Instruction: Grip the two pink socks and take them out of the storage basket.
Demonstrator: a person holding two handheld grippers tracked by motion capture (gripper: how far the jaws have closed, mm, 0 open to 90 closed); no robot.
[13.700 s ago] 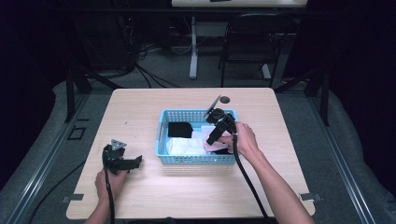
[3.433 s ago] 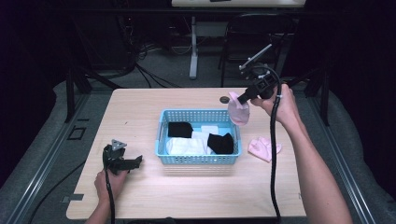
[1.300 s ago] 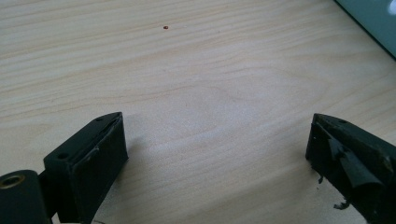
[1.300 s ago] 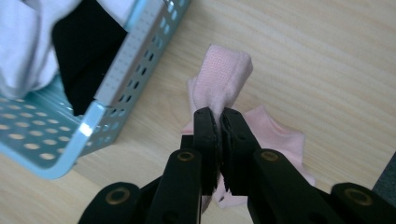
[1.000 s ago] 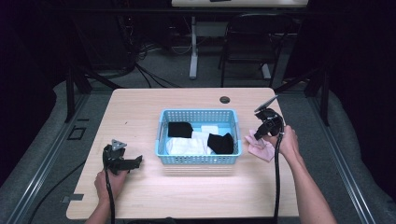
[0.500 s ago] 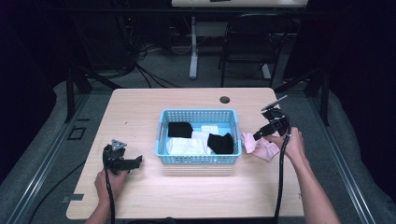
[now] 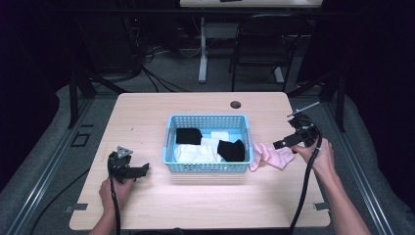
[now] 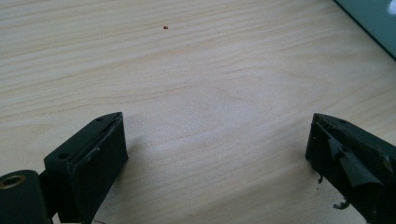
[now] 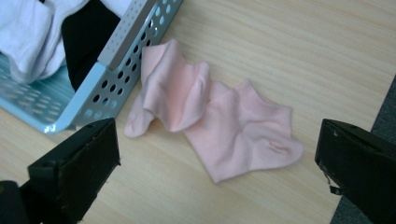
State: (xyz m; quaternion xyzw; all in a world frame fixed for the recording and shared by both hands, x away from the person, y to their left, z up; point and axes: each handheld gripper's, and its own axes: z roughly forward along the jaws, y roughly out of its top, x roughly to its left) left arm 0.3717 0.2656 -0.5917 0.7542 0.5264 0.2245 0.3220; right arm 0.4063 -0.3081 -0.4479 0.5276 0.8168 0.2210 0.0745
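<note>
2 grippers, each hand-held, work a pale wood-grain table, rectangular with rounded corners and a smooth matte top.

Item 1, nearest: left gripper, black, angular, with a grey 3-cornered plate on top and a black cable trailing toward the person. It sits low at the table's near left, well apart from the basket. In the left gripper view its 2 blocky black jaws stand wide apart over bare wood, nothing between them; the pad on the right shows frayed tape.

Item 2: right gripper, black, with a looping cable, held above the table's right side just beside the socks. Its jaws have just been opening and now stand fully apart, empty; in the right gripper view they frame the socks lying loose below.

Item 3: pink socks, 2 pieces, soft fine knit, short ankle cut, lying flat and overlapping on the wood. One is folded and creased, its end touching the basket's outer corner; the other spreads toward the table's right edge.

Item 4: basket, light blue plastic, rectangular, walls perforated with rows of round holes, at the table's middle. Contents: white socks, soft and bunched; black socks, 2 dark folded patches.

Item 5, farthest: round dark grommet near the table's far edge.
</note>
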